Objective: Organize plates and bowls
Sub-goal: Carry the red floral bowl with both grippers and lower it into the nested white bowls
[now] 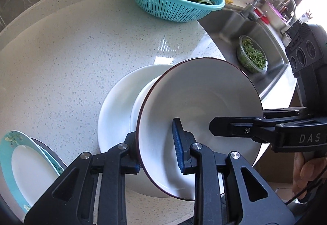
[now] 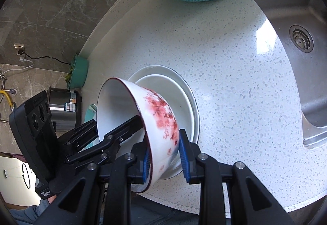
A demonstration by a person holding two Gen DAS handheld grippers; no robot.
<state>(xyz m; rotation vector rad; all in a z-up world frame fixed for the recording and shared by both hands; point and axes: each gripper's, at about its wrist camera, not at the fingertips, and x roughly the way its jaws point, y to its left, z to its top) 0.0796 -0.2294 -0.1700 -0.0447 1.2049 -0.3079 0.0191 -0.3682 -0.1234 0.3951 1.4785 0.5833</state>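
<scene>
A white bowl with a dark red rim (image 1: pixel 200 98) and red blossoms on its outer wall (image 2: pixel 161 110) hangs tilted on its side above the counter. My left gripper (image 1: pixel 159 155) is shut on its rim, one pad outside and one inside. On the opposite rim my right gripper (image 2: pixel 164 157) is also shut, with its finger (image 1: pixel 235 129) reaching into the bowl. Just below, a plain white bowl (image 2: pixel 173 90) sits nested in a white plate (image 1: pixel 114 106). Teal-rimmed plates (image 1: pixel 12 155) lie stacked at the lower left.
A teal colander of leafy greens (image 1: pixel 173 2) stands at the back of the speckled counter (image 2: pixel 235 73). The steel sink (image 2: pixel 286 0) lies to the right and holds a glass bowl of chopped greens (image 1: pixel 252 55). A green basin (image 2: pixel 78 71) and a steel pot (image 2: pixel 63 106) stand far left.
</scene>
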